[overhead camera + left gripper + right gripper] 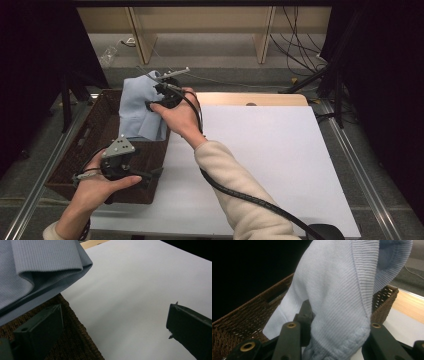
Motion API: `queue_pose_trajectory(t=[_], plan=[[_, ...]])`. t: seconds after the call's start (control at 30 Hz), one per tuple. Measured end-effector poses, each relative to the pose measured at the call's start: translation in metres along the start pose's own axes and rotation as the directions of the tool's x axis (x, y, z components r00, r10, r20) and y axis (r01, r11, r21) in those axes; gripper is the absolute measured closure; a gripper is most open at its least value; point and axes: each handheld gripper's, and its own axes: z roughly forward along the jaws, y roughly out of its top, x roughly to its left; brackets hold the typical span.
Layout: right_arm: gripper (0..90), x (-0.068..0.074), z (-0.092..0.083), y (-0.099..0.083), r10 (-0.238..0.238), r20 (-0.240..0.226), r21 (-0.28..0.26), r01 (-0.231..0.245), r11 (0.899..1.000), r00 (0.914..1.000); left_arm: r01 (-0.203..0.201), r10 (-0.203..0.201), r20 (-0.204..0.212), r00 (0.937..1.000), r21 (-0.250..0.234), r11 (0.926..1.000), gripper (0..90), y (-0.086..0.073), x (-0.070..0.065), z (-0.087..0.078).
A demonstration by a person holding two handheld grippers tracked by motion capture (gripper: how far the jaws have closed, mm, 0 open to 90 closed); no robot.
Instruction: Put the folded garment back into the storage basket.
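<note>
Above the wicker basket [75, 160], right tool [159, 95] clamped on pale-blue knit garment [140, 107], lifting it out; left tool [150, 176] open, idle at basket's near rim; next, likely carry it to white surface [260, 150].

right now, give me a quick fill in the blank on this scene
1. The right tongs are shut on a light ____ garment.
2. The garment hangs over a brown woven ____.
3. The left tongs stand ____, with nothing between them.
4. The table has a ____ top.

Missing words: blue; basket; open; white
</note>
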Motion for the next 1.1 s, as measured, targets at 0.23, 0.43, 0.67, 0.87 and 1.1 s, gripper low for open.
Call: queue_pose_trajectory(t=[0.23, 0.43, 0.67, 0.87, 1.1], plan=[[63.5, 0.004, 0.01, 0.003, -0.004, -0.004, 0.016, 0.004, 1.0, 1.0, -0.002, 0.002, 0.001, 1.0, 0.003, 1.0, 0.3, 0.0, 0.0, 0.001], [63.3, 0.007, 0.018, 0.003, -0.006, -0.011, 0.027, 0.006, 1.0, 0.9999, 0.002, -0.002, 0.001, 1.0, 0.005, 1.0, 0.4, -0.001, 0.001, 0.001], [63.1, 0.009, 0.027, 0.005, -0.003, -0.016, 0.041, 0.003, 0.999, 0.9999, 0.0, 0.0, 0.002, 1.0, 0.007, 1.0, 0.3, -0.001, 0.001, 0.001], [63.0, 0.011, 0.033, 0.006, -0.005, -0.019, 0.054, 0.006, 0.999, 0.9998, 0.001, -0.001, 0.002, 1.0, 0.01, 1.0, 0.3, -0.001, 0.001, 0.001], [62.8, 0.014, 0.04, 0.007, -0.006, -0.023, 0.06, 0.007, 0.998, 0.9997, 0.001, -0.001, -0.001, 1.0, 0.009, 1.0, 0.3, -0.001, 0.002, 0.001]])
